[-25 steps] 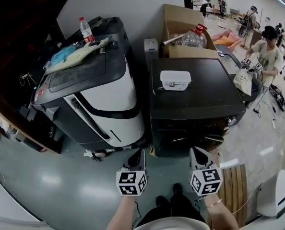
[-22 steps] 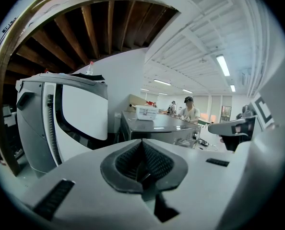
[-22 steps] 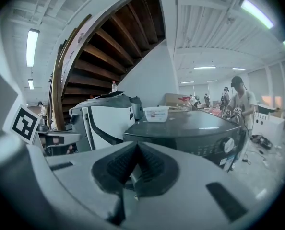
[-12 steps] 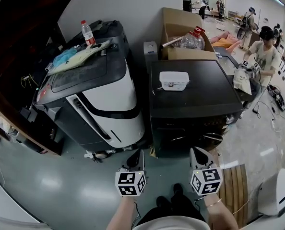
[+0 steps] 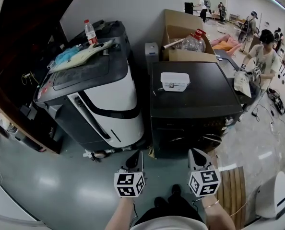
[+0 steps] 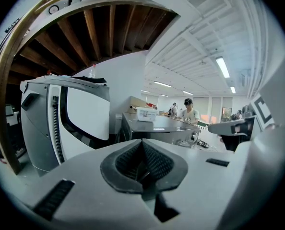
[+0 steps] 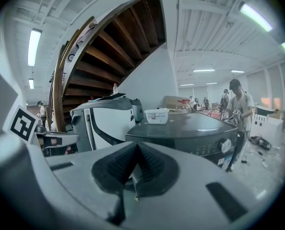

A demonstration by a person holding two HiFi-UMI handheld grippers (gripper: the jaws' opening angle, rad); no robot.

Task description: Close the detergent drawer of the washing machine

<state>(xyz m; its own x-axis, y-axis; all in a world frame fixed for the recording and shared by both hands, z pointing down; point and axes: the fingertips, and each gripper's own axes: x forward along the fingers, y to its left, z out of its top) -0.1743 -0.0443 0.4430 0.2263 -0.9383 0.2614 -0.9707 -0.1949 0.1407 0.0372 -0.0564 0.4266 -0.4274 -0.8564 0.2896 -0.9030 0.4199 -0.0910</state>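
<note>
A black front-loading washing machine [image 5: 195, 104] stands ahead of me, and its front panel with a round dial [image 7: 225, 145] shows in the right gripper view. I cannot make out its detergent drawer from here. My left gripper [image 5: 136, 156] hovers low in front of the gap between this machine and a white and grey machine [image 5: 101, 92]. Level with it, my right gripper [image 5: 195, 153] hangs before the black machine's front. Both are shut on nothing, pads together [image 6: 142, 157] [image 7: 135, 169], and both are apart from the machine.
A white tub [image 5: 175, 80] rests on the black machine's top. Behind it is a cardboard box [image 5: 183, 28] with a plastic jug [image 5: 193, 38]. A bottle [image 5: 89, 31] and cloths lie on the white machine. A person [image 5: 262, 56] works at right, near wooden slats [image 5: 233, 186].
</note>
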